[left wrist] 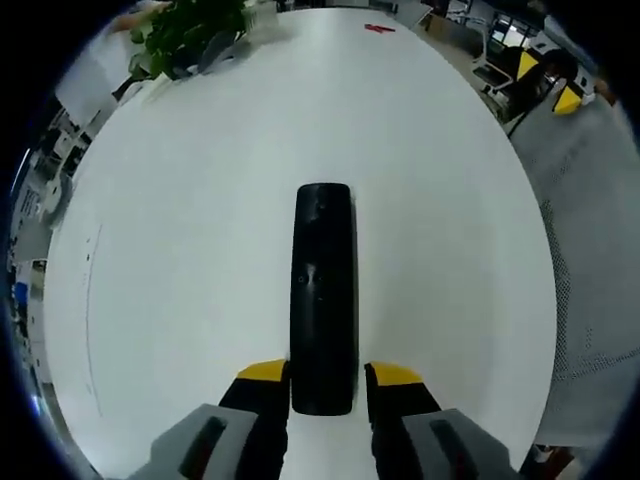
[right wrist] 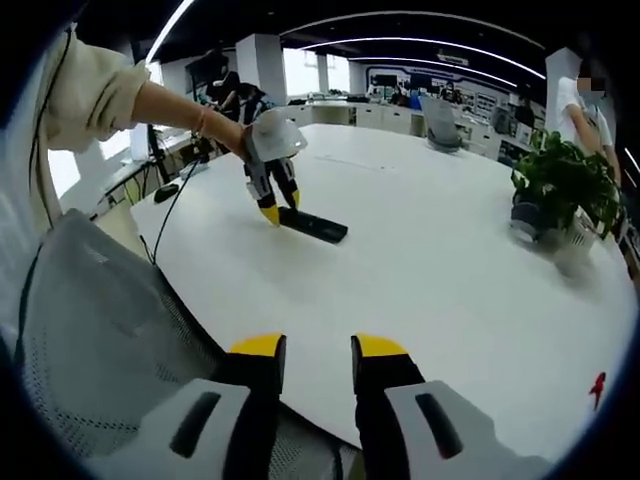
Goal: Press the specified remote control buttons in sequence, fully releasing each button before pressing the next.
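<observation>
A black remote control point(left wrist: 322, 290) lies flat on the white round table point(left wrist: 180, 250), pointing away from me. My left gripper point(left wrist: 328, 375) has its yellow-tipped jaws closed against both sides of the remote's near end. In the right gripper view the same remote point(right wrist: 318, 227) lies far across the table, with the left gripper point(right wrist: 281, 207) held by a person's hand at its left end. My right gripper point(right wrist: 318, 345) hovers at the table's near edge, well away from the remote. It is open and nothing is between its jaws.
A potted green plant point(right wrist: 560, 185) stands on the table's right side, also the plant point(left wrist: 190, 35) at top left. A small red item point(right wrist: 598, 385) lies near the table edge. A grey mesh chair point(right wrist: 110, 320) is beside the table. A person point(right wrist: 575, 100) stands behind.
</observation>
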{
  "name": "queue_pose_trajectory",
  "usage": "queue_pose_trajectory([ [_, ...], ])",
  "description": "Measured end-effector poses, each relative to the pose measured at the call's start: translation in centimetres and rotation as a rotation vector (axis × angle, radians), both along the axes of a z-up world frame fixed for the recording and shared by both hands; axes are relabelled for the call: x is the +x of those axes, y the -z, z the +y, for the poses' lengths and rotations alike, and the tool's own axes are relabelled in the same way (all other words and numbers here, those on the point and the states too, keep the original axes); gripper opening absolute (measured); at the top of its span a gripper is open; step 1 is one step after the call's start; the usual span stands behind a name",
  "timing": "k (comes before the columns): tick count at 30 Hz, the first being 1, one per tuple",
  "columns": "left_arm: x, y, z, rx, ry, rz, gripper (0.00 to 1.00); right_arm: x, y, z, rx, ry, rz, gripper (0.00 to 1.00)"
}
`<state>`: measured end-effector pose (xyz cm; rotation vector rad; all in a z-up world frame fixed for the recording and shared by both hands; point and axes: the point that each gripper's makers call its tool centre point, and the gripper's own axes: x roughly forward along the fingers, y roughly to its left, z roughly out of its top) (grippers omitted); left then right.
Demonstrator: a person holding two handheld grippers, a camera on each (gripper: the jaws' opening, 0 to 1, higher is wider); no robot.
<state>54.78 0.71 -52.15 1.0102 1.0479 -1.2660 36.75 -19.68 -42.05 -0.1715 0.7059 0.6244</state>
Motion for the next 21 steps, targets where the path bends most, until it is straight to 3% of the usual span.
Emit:
queue_pose_trajectory([
  [7, -0.2, -0.1, 0.1, -0.034, 0.031, 0.0, 0.26, -0.2, 0.3, -0.1, -0.016, -0.004, 0.015, 0.27],
  [14, -0.3, -0.2, 0.0, -0.073, -0.011, -0.01, 0.24, -0.1, 0.2, -0.2, -0.01, 0.013, 0.014, 0.25],
  [21, -1.8, -0.2, -0.3, -0.091, -0.009, -0.005, 0.23, -0.3, 0.4, -0.1, -0.025, -0.008, 0.019, 0.25],
])
